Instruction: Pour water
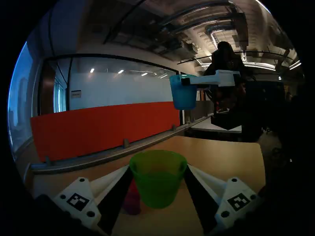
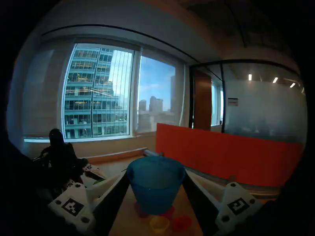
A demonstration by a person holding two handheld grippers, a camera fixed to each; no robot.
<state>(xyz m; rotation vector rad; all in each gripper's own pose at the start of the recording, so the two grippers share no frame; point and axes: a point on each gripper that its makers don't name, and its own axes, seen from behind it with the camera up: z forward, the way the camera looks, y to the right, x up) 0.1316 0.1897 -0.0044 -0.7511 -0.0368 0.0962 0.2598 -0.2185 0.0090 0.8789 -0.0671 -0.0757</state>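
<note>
Left gripper (image 1: 158,173) clamped on green cup (image 1: 158,188), upright, near, low by table (image 1: 224,157); likely receiver, held steady. Right gripper (image 2: 155,175) clamped on blue cup (image 2: 155,194), upright, raised farther right; likely source, lifted for pour clearance. Water level: cannot tell.

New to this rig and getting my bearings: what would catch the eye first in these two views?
A green cup gripped by the left hand-held gripper sits front and centre in the left gripper view. The right hand-held gripper holds a blue cup the same way in its view. Behind both runs a bright orange partition.
</note>
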